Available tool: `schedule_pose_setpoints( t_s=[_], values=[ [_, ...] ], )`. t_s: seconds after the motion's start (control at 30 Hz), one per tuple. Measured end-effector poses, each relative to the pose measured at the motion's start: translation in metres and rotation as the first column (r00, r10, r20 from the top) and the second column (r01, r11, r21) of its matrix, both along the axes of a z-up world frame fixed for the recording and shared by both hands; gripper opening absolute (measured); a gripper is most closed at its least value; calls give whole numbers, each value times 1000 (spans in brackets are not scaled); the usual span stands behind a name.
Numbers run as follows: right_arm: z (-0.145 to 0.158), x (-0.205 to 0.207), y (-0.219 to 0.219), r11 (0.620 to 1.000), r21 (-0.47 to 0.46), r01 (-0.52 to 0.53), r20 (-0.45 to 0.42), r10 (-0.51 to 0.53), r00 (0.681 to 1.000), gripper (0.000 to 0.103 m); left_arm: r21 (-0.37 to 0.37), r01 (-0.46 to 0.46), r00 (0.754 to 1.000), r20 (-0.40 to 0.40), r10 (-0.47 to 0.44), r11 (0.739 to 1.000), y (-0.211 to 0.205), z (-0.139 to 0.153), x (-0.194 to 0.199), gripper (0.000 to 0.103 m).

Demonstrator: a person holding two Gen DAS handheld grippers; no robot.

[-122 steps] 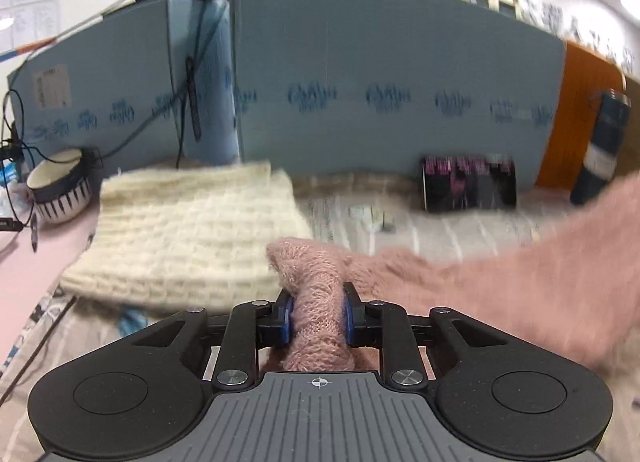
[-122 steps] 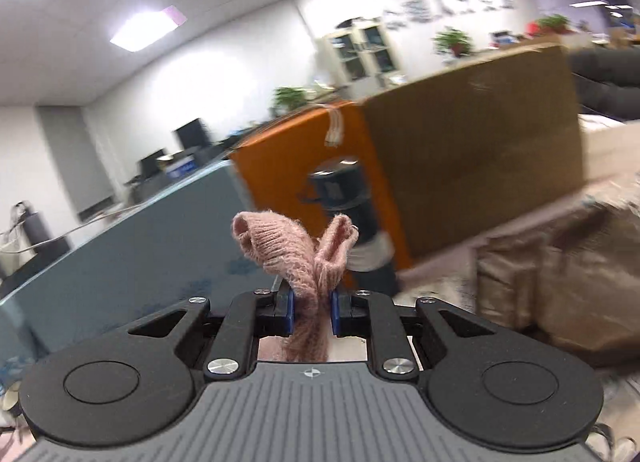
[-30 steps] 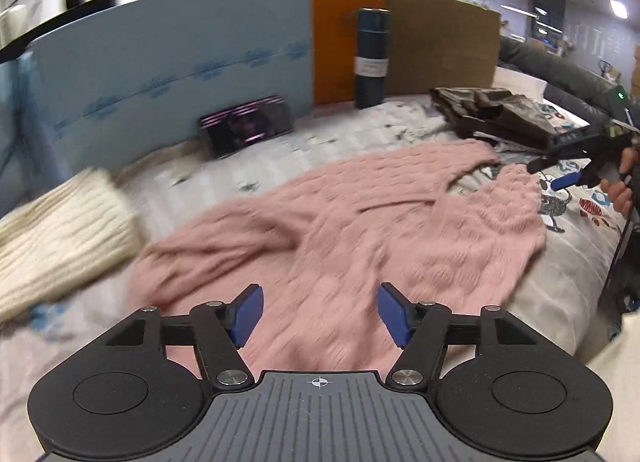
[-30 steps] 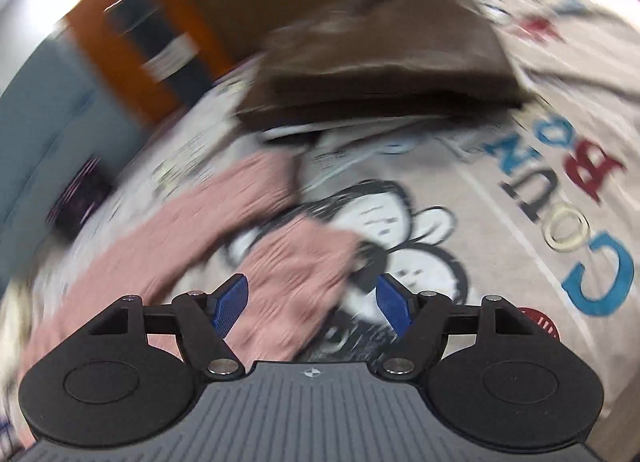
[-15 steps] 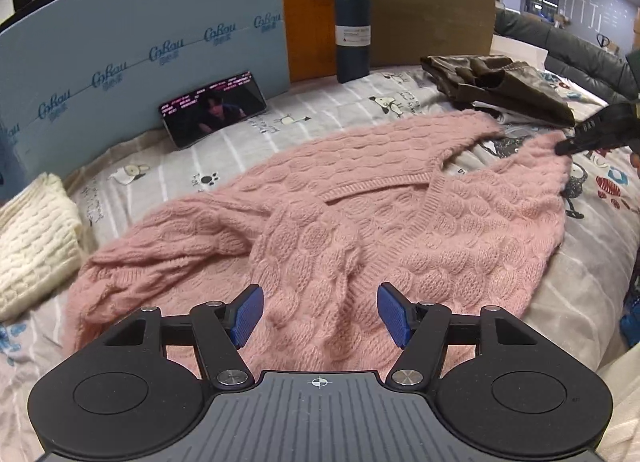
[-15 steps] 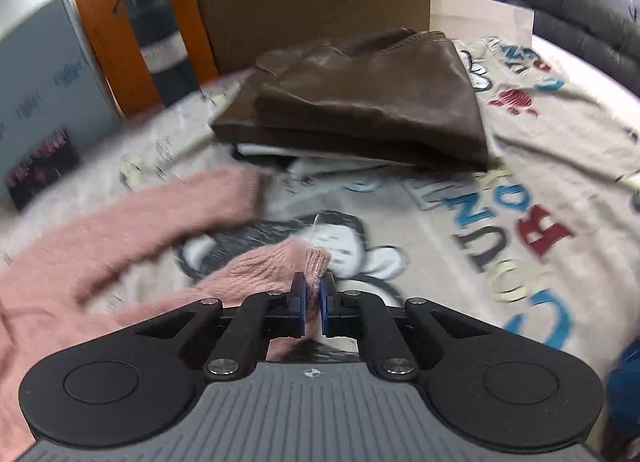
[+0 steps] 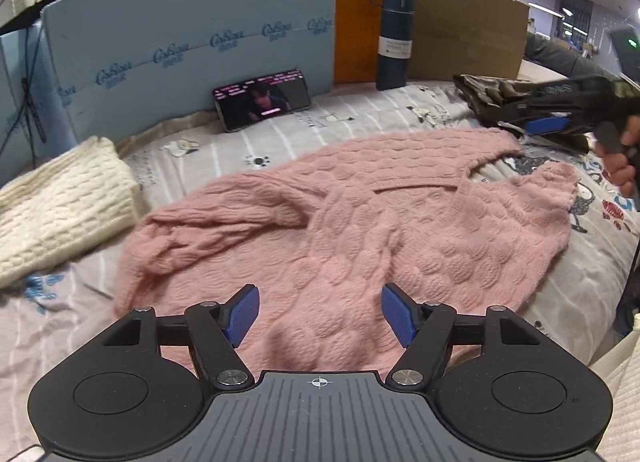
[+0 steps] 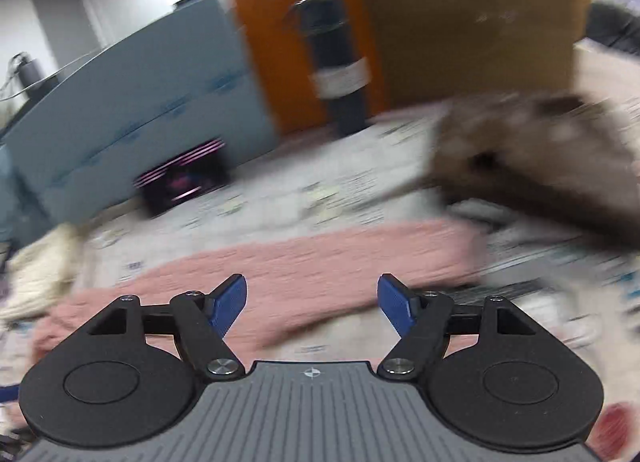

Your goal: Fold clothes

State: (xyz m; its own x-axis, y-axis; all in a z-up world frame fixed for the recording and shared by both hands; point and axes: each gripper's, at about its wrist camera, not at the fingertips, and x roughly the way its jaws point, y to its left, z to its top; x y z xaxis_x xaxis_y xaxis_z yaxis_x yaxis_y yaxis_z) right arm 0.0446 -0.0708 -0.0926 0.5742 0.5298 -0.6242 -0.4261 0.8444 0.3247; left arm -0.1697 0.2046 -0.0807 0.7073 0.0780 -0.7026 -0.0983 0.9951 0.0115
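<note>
Pink cable-knit sweater (image 7: pixel 360 229) spread across the printed bed sheet (image 7: pixel 360 121), neckline toward the far right, 1 sleeve bunched and doubled over on the left side, hem nearest the left wrist camera. Lying flat but not yet folded.

Left gripper (image 7: pixel 320 316) hovering low over the hem, blue fingers (image 7: pixel 240 314) spread wide, having just opened a little further, nothing between them. Right gripper (image 8: pixel 312 302), seen from the left wrist camera at the far right above the shoulder area, also spread wide after snapping shut and reopening within the last moment; knit below and beyond the pads, none pinched. Heavy blur in the right wrist view, so exact clearance over the fabric hard to judge.

Step in hand, by the look of it: laying-out finished, both ends released, repositioning for the 1st fold.

Next move probably calls for straightening the crumpled left sleeve, then pinching 2 matching edge points, 1 per gripper, and carrying them across together so the knit stays even. Loose, stretchy weave: likely to sag and drag if only 1 layer is caught.

Cream knit (image 7: pixel 60 205) already folded at the left; brown garment (image 8: pixel 540 165) piled near the right; flask (image 7: pixel 394 41) and phone (image 7: pixel 262 97) against the back panels, well apart from the work.
</note>
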Motion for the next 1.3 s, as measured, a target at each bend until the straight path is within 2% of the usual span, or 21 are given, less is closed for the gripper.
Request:
schedule_pose_setpoints(
  t_s=[0.1, 0.2, 0.27, 0.33, 0.4, 0.47, 0.57, 0.73, 0.8, 0.93, 1.03, 1.13, 1.2, 1.27, 1.3],
  values=[
    [-8, -7, 43, 992, 25, -127, -43, 128, 991, 69, 4, -41, 999, 1, 41, 999, 7, 1, -10, 70],
    [-14, -17, 81, 968, 40, -246, -76, 249, 966, 67, -3, -76, 997, -2, 76, 997, 15, 2, -23, 70],
    [-18, -25, 101, 952, 55, -302, -100, 306, 947, 67, -9, -90, 996, -5, 90, 996, 20, 2, -30, 70],
    [-26, -32, 118, 940, 30, -341, -102, 342, 934, 65, -13, -96, 995, -9, 96, 995, 24, 1, -34, 70],
    [-34, -36, 130, 932, -9, -361, -124, 358, 926, 47, -16, -89, 996, -4, 89, 996, 28, 1, -33, 70],
    [-41, -39, 140, 920, -33, -390, -160, 380, 911, 19, -19, -78, 997, 4, 78, 997, 32, 0, -31, 70],
    [-45, -49, 137, 917, -39, -396, -177, 384, 906, 10, -23, -60, 998, 19, 60, 998, 37, 0, -28, 70],
    [-6, -71, 106, 930, -3, -369, -154, 364, 919, 10, -26, -2, 999, 53, 4, 1000, 39, 4, -18, 70],
    [8, -78, 94, 932, 1, -361, -148, 357, 922, 10, -20, 22, 999, 36, -21, 1000, 39, -1, -12, 72],
    [-9, -80, 91, 933, -91, -349, -188, 328, 926, 10, 46, 91, 995, -31, -90, 995, 34, -19, -6, 72],
    [-31, -85, 101, 906, -190, -377, -192, 343, 920, 12, 80, 111, 991, -83, -105, 991, 33, -32, -7, 72],
    [-42, -94, 107, 876, -265, -403, -155, 373, 915, 15, 94, 135, 987, -101, -126, 986, 33, -34, -7, 72],
    [-38, -96, 109, 864, -291, -411, -144, 385, 912, 21, 106, 136, 988, -89, -127, 985, 34, -28, -6, 72],
    [-28, -94, 108, 874, -295, -386, -109, 371, 922, 40, 118, 134, 989, -72, -126, 984, 36, -20, -5, 72],
    [-23, -92, 104, 879, -291, -377, -86, 369, 926, 45, 123, 134, 990, -67, -127, 983, 37, -16, -4, 72]
  ],
)
